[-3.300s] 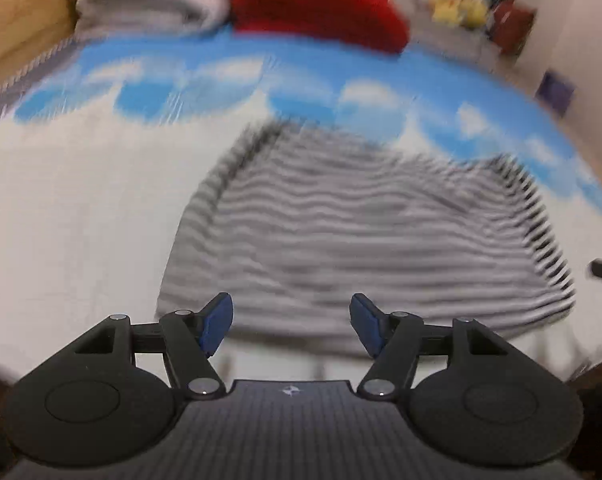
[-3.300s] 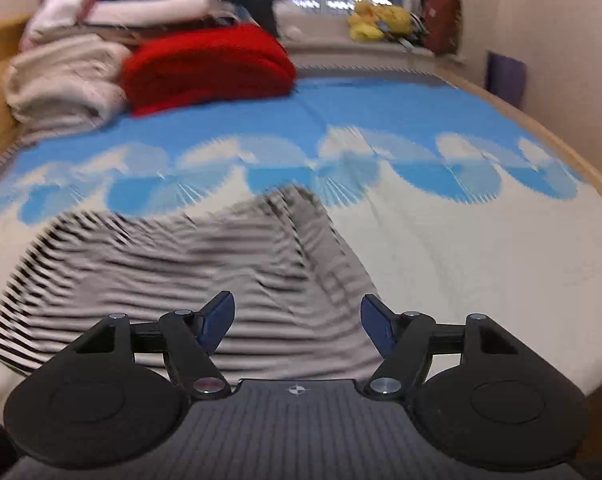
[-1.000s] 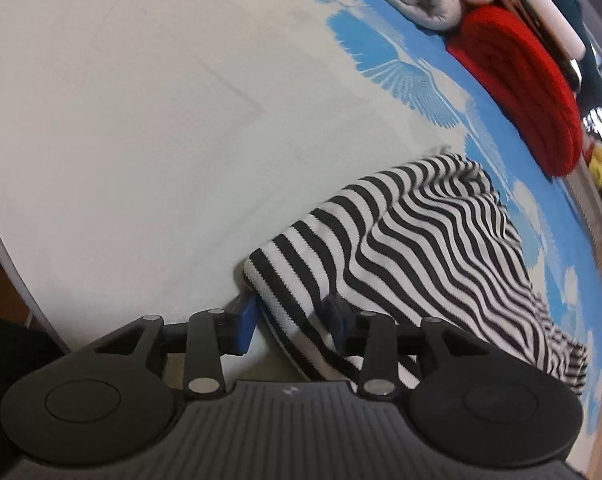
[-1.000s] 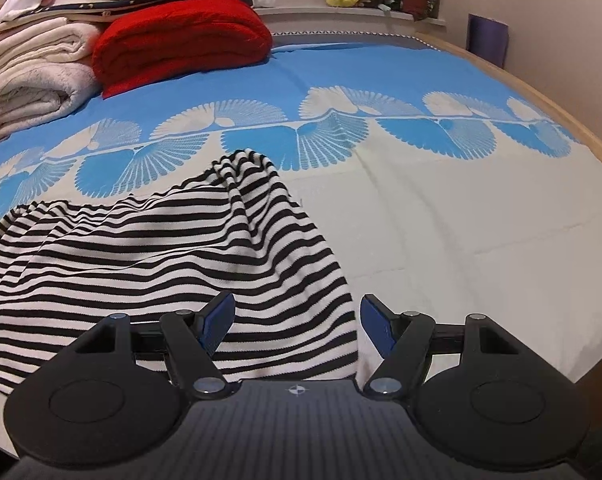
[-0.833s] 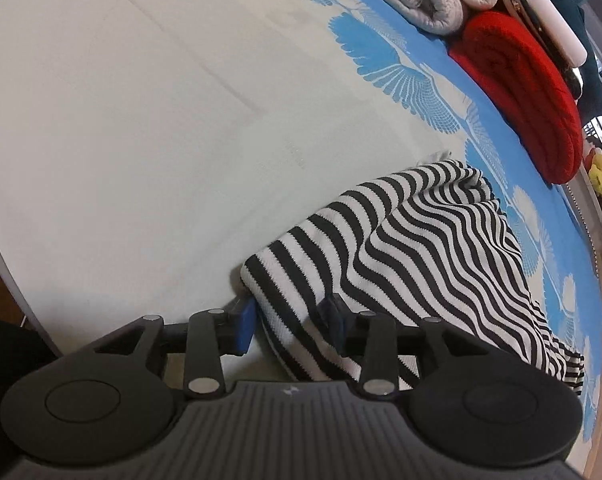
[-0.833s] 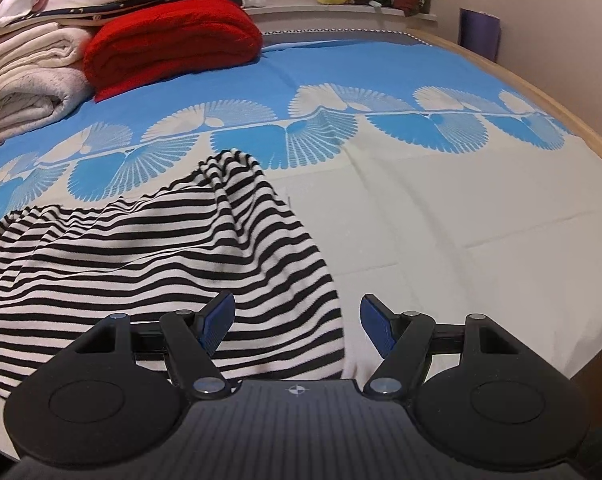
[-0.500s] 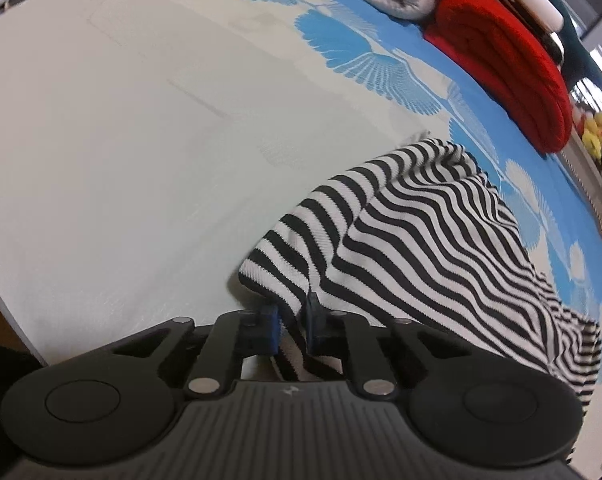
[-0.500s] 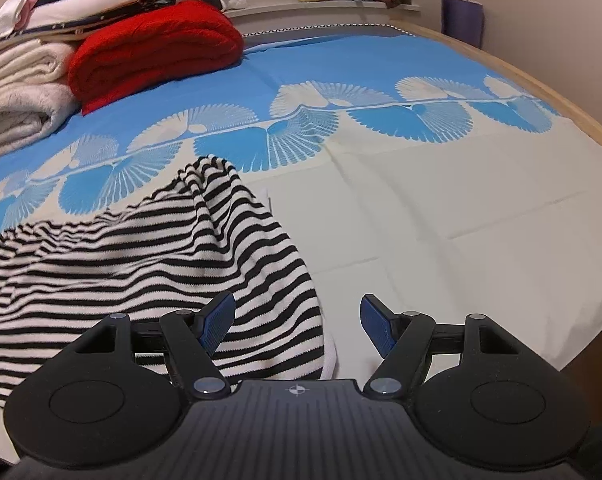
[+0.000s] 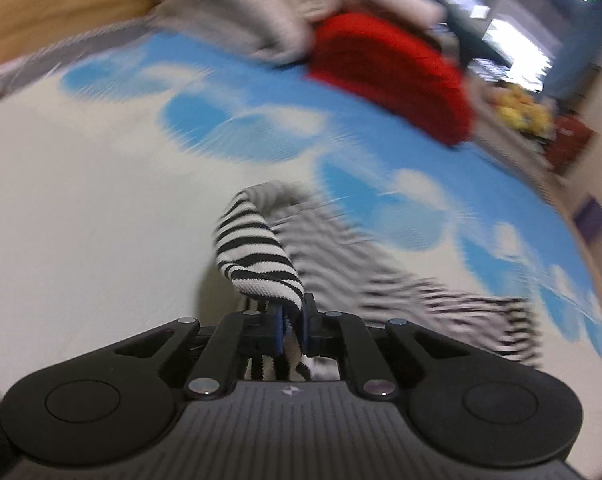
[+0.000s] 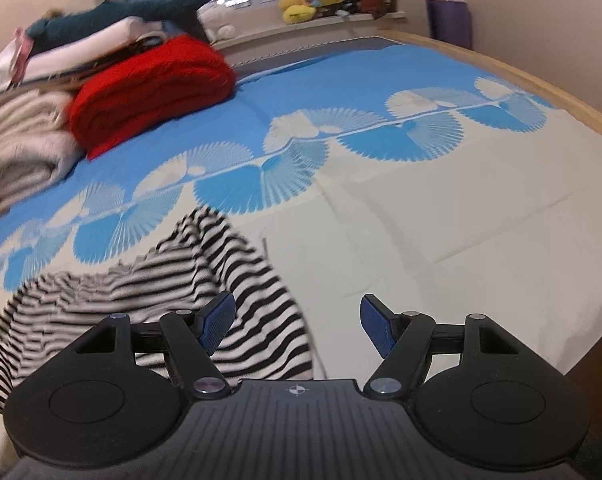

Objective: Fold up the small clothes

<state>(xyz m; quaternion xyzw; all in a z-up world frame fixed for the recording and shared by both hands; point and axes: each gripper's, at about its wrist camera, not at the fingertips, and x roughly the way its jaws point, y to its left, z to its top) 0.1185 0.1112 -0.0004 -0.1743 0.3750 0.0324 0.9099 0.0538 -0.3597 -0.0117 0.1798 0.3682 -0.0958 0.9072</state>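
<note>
Left gripper (image 9: 291,320) clamped on a corner of the striped garment (image 9: 261,256) at lower centre, cloth draped rightward over the blue-and-white bedspread (image 9: 101,200), right gripper (image 10: 297,320) with fingers spread wide, garment (image 10: 229,304) at lower left, red blanket (image 10: 149,88) at upper left.

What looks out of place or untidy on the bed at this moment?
Only the striped garment: it lies rumpled, and one corner is pinched in the shut left tongs. The right tongs are open, holding nothing. The folded piles behind look tidy.
</note>
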